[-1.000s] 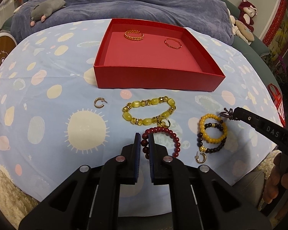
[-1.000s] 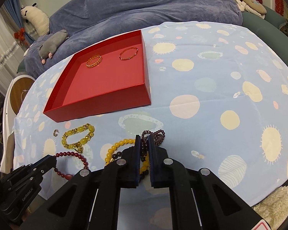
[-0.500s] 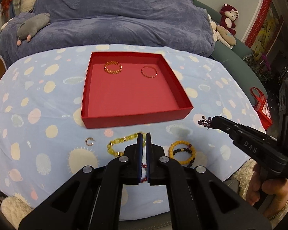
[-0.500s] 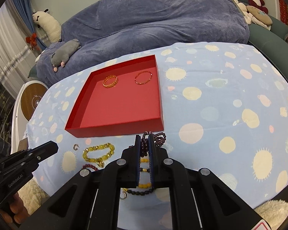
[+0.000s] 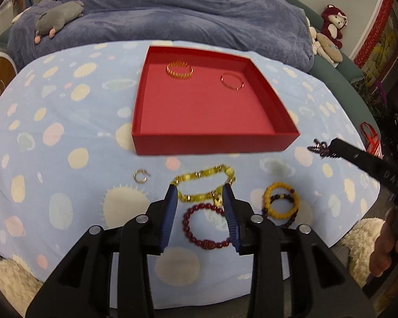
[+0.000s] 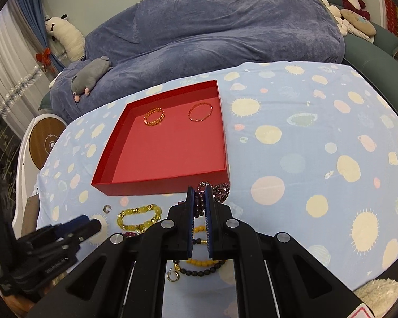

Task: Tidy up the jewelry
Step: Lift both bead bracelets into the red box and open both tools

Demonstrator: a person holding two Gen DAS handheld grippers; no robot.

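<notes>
A red tray (image 5: 215, 143) (image 6: 169, 182) on the table holds a gold bracelet (image 5: 180, 69) and a thin red bangle (image 5: 232, 80). My right gripper (image 6: 200, 193) is shut on a dark purple bead bracelet (image 6: 217, 189), held above the table just in front of the tray's near right corner; it also shows in the left wrist view (image 5: 319, 148). My left gripper (image 5: 200, 193) is open above a dark red bead bracelet (image 5: 205, 225) and a yellow bead bracelet (image 5: 204, 182). An orange and dark bead bracelet pair (image 5: 281, 204) lies to the right.
A small hoop earring (image 5: 140, 176) lies left of the yellow bracelet; another (image 6: 172, 275) lies near the table's front edge. A blue-covered sofa (image 5: 172, 13) with plush toys stands behind the table. A round white device (image 6: 43, 140) stands at the left.
My left gripper has opened and come down toward the bracelets. My right gripper still holds the purple bracelet and has lifted it toward the tray's near corner.
</notes>
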